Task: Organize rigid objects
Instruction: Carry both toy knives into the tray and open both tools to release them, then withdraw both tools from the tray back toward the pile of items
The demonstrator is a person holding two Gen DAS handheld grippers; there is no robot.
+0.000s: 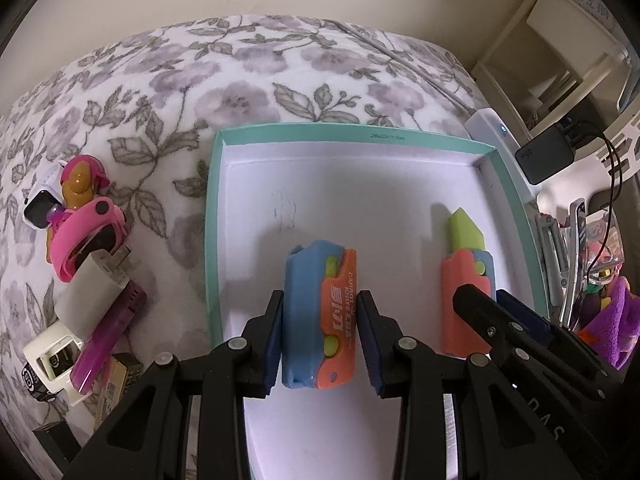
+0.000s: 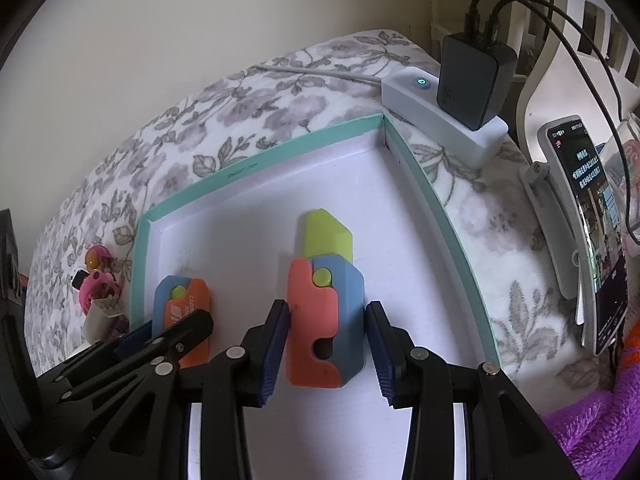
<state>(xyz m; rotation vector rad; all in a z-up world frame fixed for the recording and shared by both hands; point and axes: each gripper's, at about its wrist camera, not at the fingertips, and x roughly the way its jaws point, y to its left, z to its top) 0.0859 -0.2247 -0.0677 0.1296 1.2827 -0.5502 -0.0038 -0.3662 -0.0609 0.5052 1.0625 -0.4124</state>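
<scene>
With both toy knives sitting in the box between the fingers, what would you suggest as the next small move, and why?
Probably draw both grippers straight back. The closed toy knife and the extended toy knife both lie on the floor of the teal-rimmed box. The left gripper and right gripper straddle them with gaps showing, so both look released.

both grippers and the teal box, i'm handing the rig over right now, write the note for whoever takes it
Left gripper: open, jaws either side of the closed blue-and-orange plastic toy knife, which lies in the box.
Right gripper: open, jaws either side of the orange-and-blue toy knife with its yellow-green blade out, also lying in the box.
Both toys rest on the white floor of the shallow teal-rimmed cardboard box.
Left to sort: the pink toy figure, white charger and other small items on the floral blanket, left of the box.
</scene>
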